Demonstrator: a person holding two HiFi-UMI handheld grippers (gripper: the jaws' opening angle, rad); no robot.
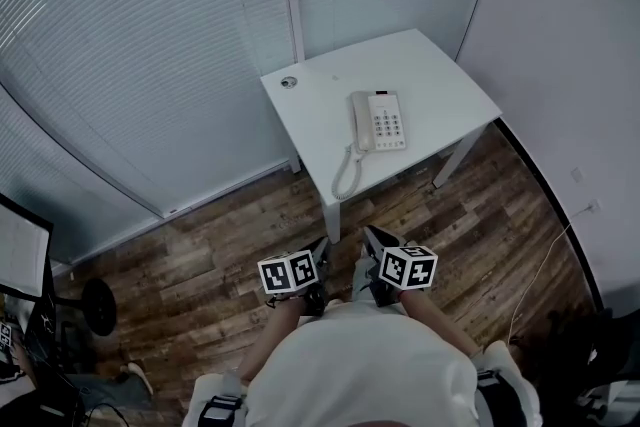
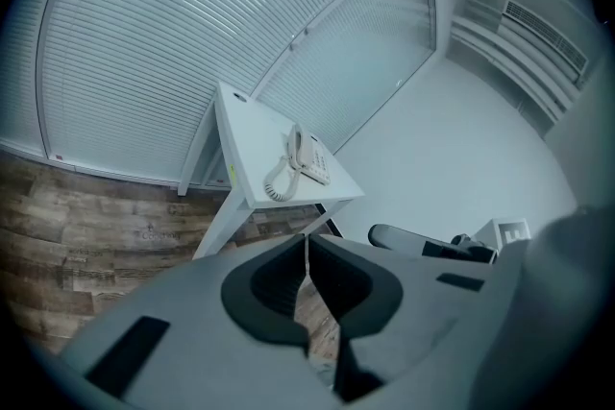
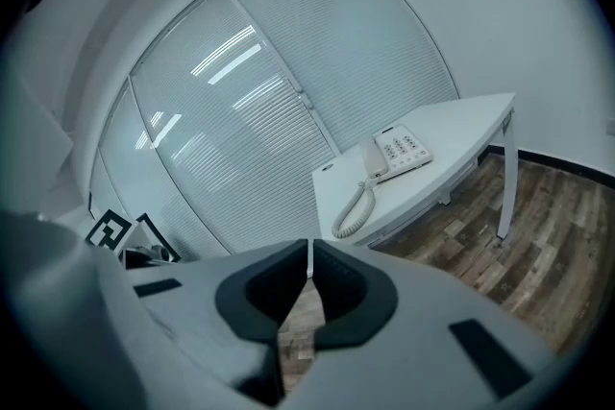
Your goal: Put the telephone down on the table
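Telephone (image 1: 378, 121) rests flat on the white table (image 1: 440, 85), which stands in the corner of the room against walls of closed blinds (image 1: 130, 45). The cream-coloured set lies near the middle of the tabletop, with its handset (image 1: 359, 122) seated in the cradle on the left side and the keypad (image 1: 389, 125) to its right. Its coiled cord (image 1: 345, 177) runs from the handset end, loops over the near edge of the table and hangs just past it. A round cable hole (image 1: 289, 82) sits at the table's far left corner, well apart from the telephone.

The person stands on the wood-plank floor (image 1: 200, 255), well back from the table, with both grippers held close to the body and pointed toward it. The left gripper (image 2: 307, 240) is clenched: its dark pads meet at the tip and nothing lies between them, only floor showing behind. The right gripper (image 3: 309, 250) is likewise closed on nothing, its jaws drawn together with a hairline seam at the front. Neither gripper touches the telephone or the table.

A thin cable (image 1: 535, 280) trails across the floor at the right, near the plain wall, and the edge of a monitor (image 1: 20, 250) shows at the far left.
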